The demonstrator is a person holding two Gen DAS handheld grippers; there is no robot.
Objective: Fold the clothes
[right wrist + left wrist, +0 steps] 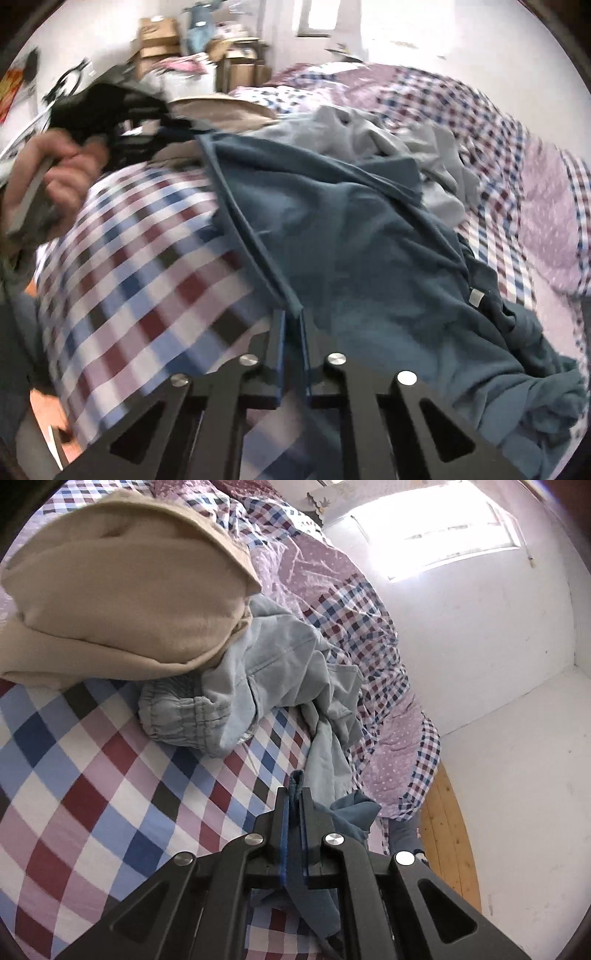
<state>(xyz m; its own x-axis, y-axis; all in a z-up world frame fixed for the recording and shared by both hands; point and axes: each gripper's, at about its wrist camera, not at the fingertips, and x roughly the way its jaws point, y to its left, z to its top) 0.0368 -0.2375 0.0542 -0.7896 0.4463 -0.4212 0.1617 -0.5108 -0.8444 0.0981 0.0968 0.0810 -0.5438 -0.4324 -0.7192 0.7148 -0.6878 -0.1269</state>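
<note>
While the left hand-held gripper (294,794) pinched the teal garment's (369,258) hem, the right hand-held gripper (292,317) clamped another edge. Both jaws were closed on cloth over the checked bed (92,775).

Teal garment (369,240), spread rumpled on bed

Both wrist views skim low over the bed (92,775) (shared).

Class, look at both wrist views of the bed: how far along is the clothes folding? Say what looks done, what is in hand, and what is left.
Done: the beige garment looks folded, lying on the checked bed. In hand: the left tool and the right tool are each shut on an edge of the dark teal garment, which is still spread out unfolded. Left: the crumpled light blue garment lies untouched.
</note>
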